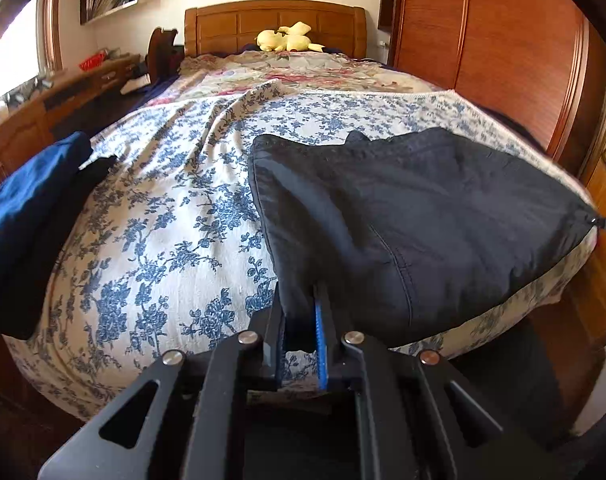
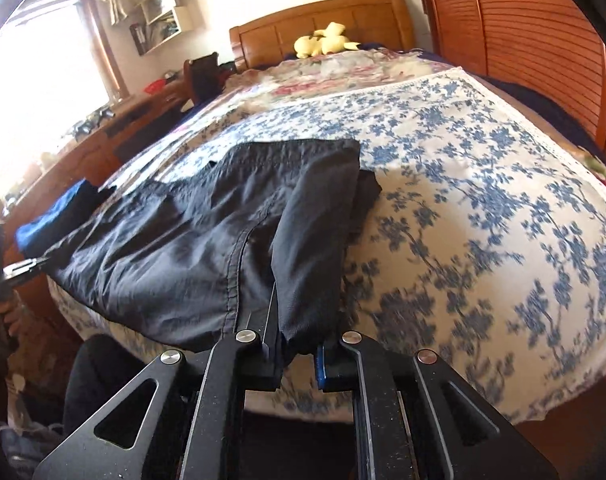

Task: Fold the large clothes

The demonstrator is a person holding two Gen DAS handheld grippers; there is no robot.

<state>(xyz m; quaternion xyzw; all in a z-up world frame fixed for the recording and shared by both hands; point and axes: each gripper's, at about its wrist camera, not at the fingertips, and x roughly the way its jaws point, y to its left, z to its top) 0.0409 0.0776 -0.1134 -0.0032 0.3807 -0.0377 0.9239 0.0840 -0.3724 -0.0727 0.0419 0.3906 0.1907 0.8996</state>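
Black garment (image 1: 423, 216) is pinched at both near corners: my left gripper (image 1: 301, 320) is clamped on one corner and my right gripper (image 2: 303, 336) on the other, cloth bunched between each pair of pads. I judge the fold is under way, not finished; the near edge is lifted off the floral bedspread (image 1: 163, 220) while the far part lies flat near the foot of the bed. It looks thin, dark, lightly creased, with a stitched seam. A blue folded piece (image 1: 27, 200) waits nearby.

No text, label, brand or number can be read anywhere in either view; nothing legible shows.
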